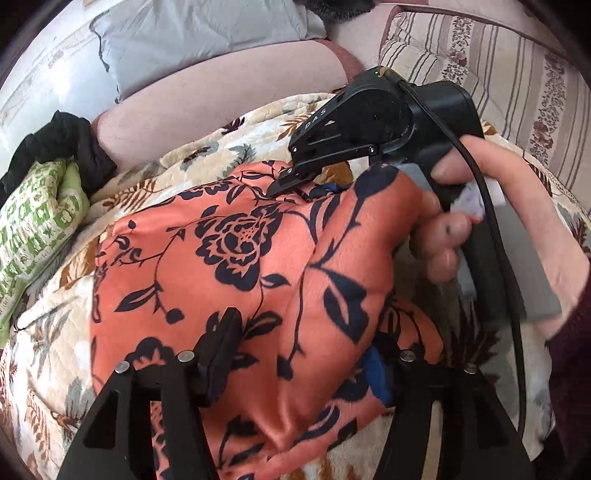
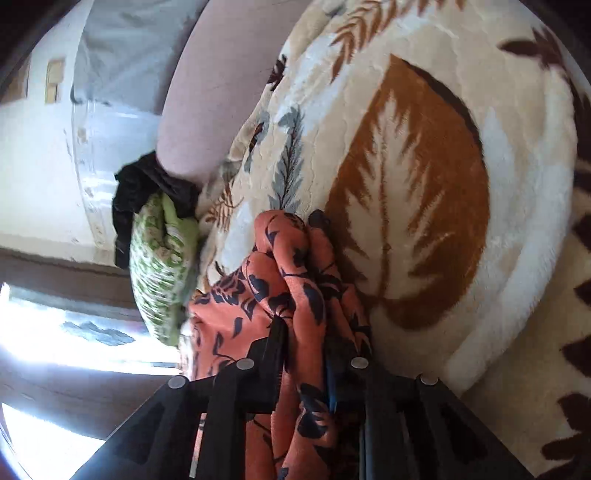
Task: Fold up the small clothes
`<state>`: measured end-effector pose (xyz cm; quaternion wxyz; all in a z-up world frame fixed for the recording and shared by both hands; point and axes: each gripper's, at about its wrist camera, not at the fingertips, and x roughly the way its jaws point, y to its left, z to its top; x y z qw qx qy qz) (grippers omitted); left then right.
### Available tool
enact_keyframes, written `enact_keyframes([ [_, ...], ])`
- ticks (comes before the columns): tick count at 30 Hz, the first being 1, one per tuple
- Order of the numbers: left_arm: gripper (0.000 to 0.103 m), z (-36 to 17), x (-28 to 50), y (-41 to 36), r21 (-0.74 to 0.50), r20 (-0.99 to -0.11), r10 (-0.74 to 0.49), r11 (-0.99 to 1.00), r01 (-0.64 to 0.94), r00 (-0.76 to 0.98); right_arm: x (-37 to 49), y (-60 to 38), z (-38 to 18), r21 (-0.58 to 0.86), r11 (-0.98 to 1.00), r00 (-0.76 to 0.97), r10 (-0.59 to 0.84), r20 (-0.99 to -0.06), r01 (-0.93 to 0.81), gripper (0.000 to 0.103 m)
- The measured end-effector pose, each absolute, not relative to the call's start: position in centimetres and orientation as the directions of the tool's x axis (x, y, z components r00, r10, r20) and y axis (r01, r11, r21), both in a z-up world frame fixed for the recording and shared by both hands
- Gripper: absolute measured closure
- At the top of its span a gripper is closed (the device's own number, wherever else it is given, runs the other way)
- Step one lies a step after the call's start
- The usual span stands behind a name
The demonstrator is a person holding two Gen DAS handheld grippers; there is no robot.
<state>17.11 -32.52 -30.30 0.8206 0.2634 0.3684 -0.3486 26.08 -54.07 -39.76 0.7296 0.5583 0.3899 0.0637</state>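
An orange garment with a dark floral print (image 1: 251,266) lies bunched on a cream leaf-patterned blanket (image 1: 55,332). My left gripper (image 1: 303,365) is closed on a wide fold of it near the camera, cloth filling the gap between the fingers. My right gripper (image 1: 284,184), held in a hand, pinches the garment's far edge. In the right wrist view the right gripper (image 2: 310,354) is shut on a bunched strip of the orange garment (image 2: 295,280), just above the blanket (image 2: 424,192).
A green-and-white patterned cloth (image 1: 33,229) and a black cloth (image 1: 62,144) lie at the blanket's left edge. A pink sofa arm (image 1: 221,85), a grey pillow (image 1: 184,33) and a striped cushion (image 1: 498,74) are behind.
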Motion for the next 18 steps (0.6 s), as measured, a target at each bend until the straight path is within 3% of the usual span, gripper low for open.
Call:
enact_keyframes([
  [5,0.024,-27.1,14.4,-26.7,0.224,-0.691,-0.437,0.628,0.746,0.575,23.7,-55.5,-34.8,0.788,0.501,0.74,0.363,-0.567,0.358,0.078],
  [9,0.024,-26.5,17.0,-22.5,0.212,-0.653,-0.402,0.718,0.664,0.642,21.6,-52.9,-29.7,0.796,0.581,0.763,0.431,-0.481,0.173,0.078],
  [11,0.024,-27.2,18.9,-21.5,0.186,-0.674,-0.347,0.775,0.604,0.653,20.6,-50.2,-27.9,0.758,0.647,0.746,0.466,-0.476,0.08,0.078],
  [14,0.024,-29.3,21.6,-20.4,0.097,-0.714,-0.335,0.823,0.56,0.615,19.7,-47.0,-28.4,0.698,0.712,0.68,0.474,-0.559,0.078,0.078],
  [18,0.02,-31.4,22.6,-19.5,-0.003,-0.757,-0.378,0.818,0.576,0.533,19.0,-46.1,-34.1,0.542,0.792,0.494,0.366,-0.789,0.28,0.082],
])
